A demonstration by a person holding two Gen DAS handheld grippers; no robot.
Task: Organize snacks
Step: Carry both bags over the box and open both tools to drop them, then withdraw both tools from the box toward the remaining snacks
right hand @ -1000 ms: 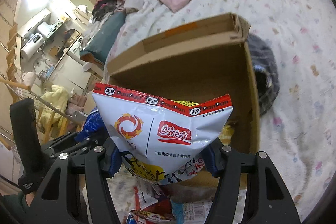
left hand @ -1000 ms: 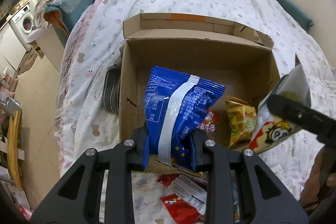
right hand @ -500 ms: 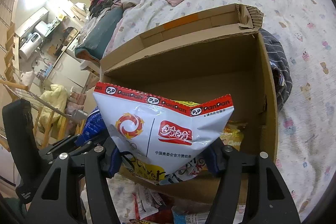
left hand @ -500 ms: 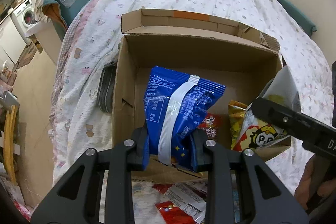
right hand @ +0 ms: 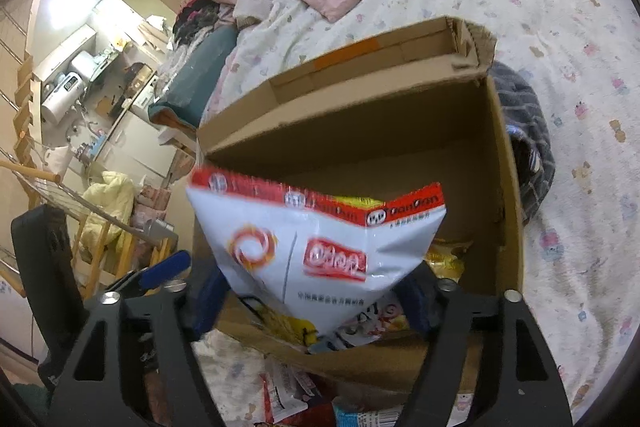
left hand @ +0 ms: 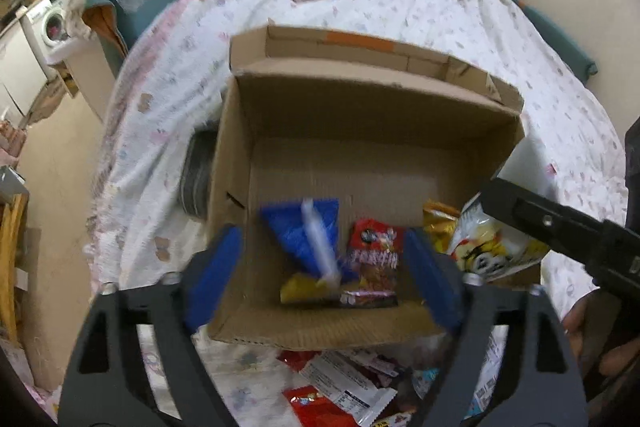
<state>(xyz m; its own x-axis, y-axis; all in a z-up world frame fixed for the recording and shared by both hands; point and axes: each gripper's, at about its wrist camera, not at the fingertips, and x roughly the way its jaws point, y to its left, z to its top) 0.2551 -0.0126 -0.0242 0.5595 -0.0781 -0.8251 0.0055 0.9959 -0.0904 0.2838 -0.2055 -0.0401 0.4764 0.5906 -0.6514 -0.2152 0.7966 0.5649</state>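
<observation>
With both grippers, left (left hand: pixel 320 279) and right (right hand: pixel 316 303), opening, let the blue bag (left hand: pixel 308 231) and white bag (right hand: pixel 316 251) fall clear into the box (left hand: pixel 360 131) before withdrawing.

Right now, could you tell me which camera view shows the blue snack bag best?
The left wrist view. There the blue snack bag lies inside the cardboard box, blurred, free between the left gripper's opening jaws. In the right wrist view the white bag fills the foreground, and I cannot make out the blue one.
</observation>
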